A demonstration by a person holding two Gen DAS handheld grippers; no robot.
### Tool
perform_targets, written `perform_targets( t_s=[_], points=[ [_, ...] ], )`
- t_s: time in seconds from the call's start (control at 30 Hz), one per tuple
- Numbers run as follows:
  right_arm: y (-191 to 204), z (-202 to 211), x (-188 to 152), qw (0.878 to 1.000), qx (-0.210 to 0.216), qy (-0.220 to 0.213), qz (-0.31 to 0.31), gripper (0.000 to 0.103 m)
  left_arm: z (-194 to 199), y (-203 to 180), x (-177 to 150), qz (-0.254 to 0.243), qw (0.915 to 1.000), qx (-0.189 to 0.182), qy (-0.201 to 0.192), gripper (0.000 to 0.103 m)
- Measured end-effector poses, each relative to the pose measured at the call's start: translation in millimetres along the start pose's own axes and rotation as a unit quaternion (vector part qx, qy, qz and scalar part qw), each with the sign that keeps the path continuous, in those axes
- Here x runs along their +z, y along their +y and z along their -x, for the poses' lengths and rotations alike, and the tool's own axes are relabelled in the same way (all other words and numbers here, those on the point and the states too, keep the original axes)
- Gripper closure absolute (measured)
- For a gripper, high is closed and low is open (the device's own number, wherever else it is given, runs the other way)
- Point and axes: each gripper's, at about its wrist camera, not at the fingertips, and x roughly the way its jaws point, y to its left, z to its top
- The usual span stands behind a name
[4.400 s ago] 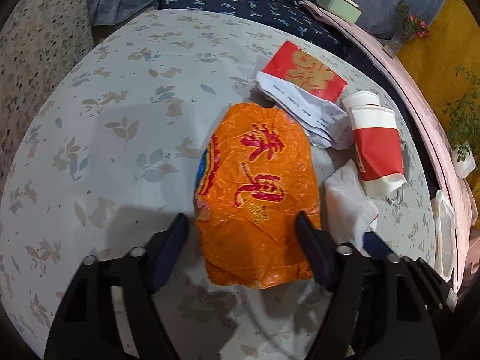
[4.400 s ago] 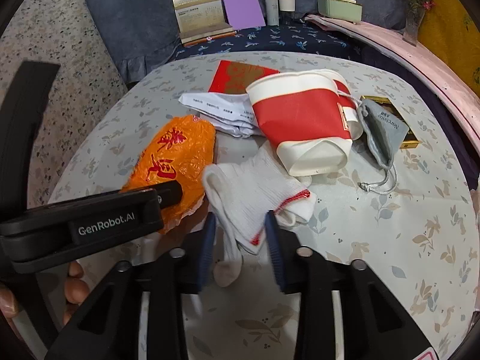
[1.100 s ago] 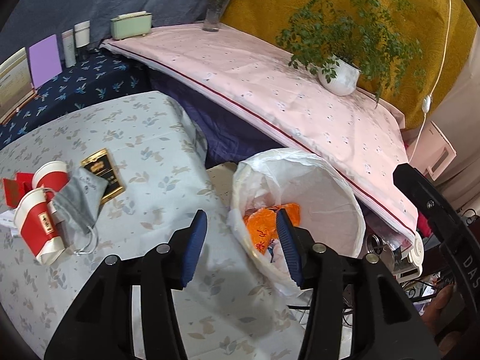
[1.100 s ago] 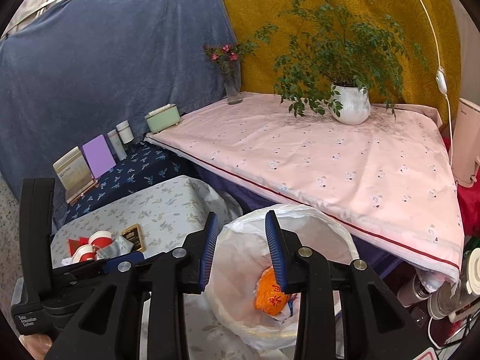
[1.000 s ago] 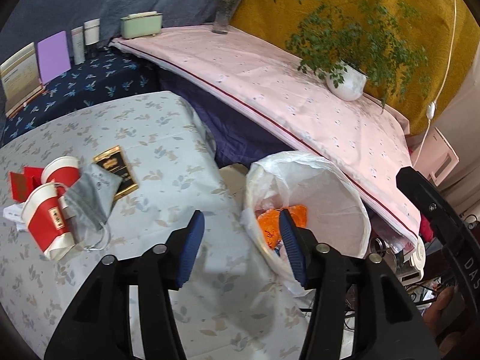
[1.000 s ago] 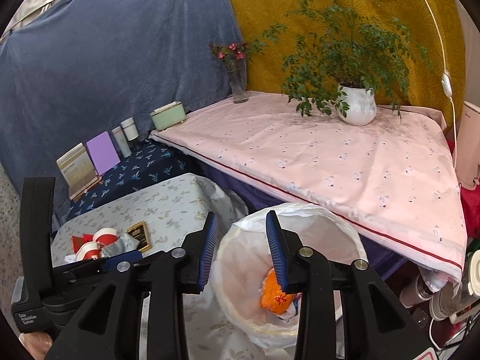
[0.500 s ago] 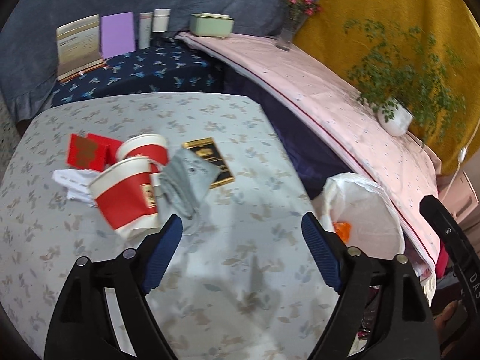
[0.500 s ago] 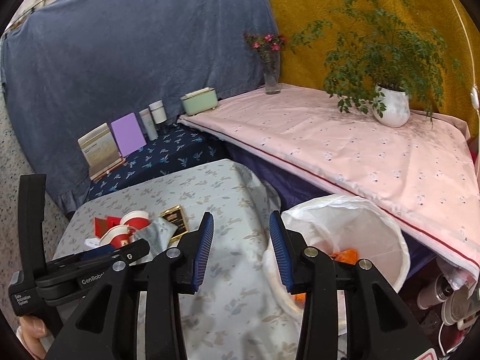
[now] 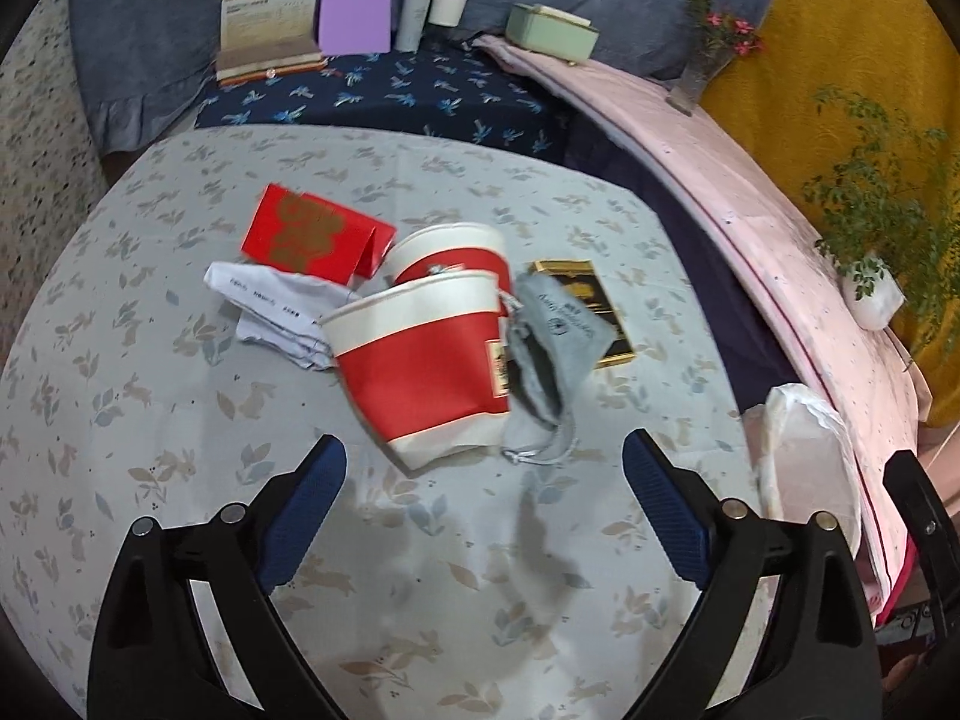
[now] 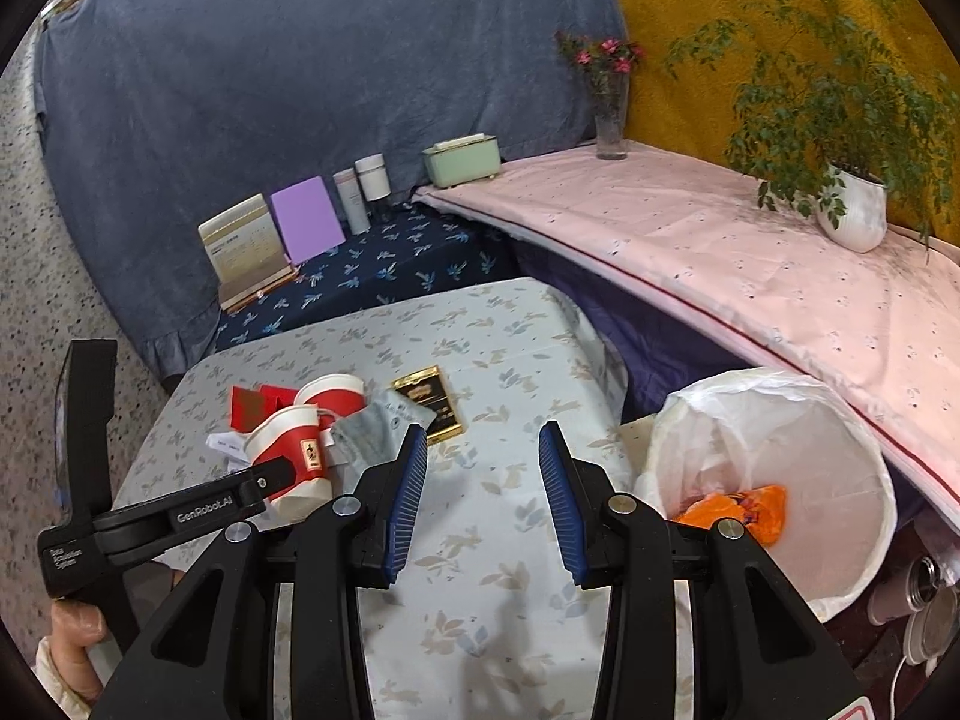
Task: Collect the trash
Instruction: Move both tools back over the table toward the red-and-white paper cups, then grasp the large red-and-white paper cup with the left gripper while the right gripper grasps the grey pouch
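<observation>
1. The left gripper (image 9: 483, 483) sits low in the left wrist view over the floral tablecloth (image 9: 150, 420); its jaws are opening, already wide, with nothing between them.
2. Just above those jaws, at the centre of the frame, lies a red-and-white paper cup (image 9: 426, 360) on its side, with a second cup (image 9: 450, 249) touching it behind.
3. A grey drawstring pouch (image 9: 552, 348) lies against the cups' right side and overlaps a black-and-gold box (image 9: 600, 306).
4. Left of the cups are crumpled white paper (image 9: 270, 312) and a red envelope (image 9: 312, 234), which touch each other.
5. The right gripper (image 10: 483, 501) fills the lower middle of the right wrist view, its blue pads (image 10: 408, 498) moderately apart and empty above bare cloth.
6. The white-lined trash bin (image 10: 840, 462) stands at the right of that frame, beside the table's edge, and holds an orange wrapper (image 10: 744, 507).
7. At lower left of the right wrist view, a person's hand (image 10: 75, 636) grips the other device.
</observation>
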Motion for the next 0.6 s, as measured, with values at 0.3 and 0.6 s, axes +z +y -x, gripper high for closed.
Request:
perform_targets(
  t_s=[0.3, 0.6],
  points=[
    [14.2, -47.5, -8.0, 0.999, 0.014, 0.036, -0.002, 0.065, -40.7, 9.6, 6.1, 0.008, 0.9992, 0.010, 0.038, 0.014],
    [28.5, -90.3, -10.3, 0.998, 0.024, 0.065, 0.005, 0.065, -70.3, 20.5, 16.2, 0.022, 0.9978, 0.012, 0.062, 0.019]
  ],
)
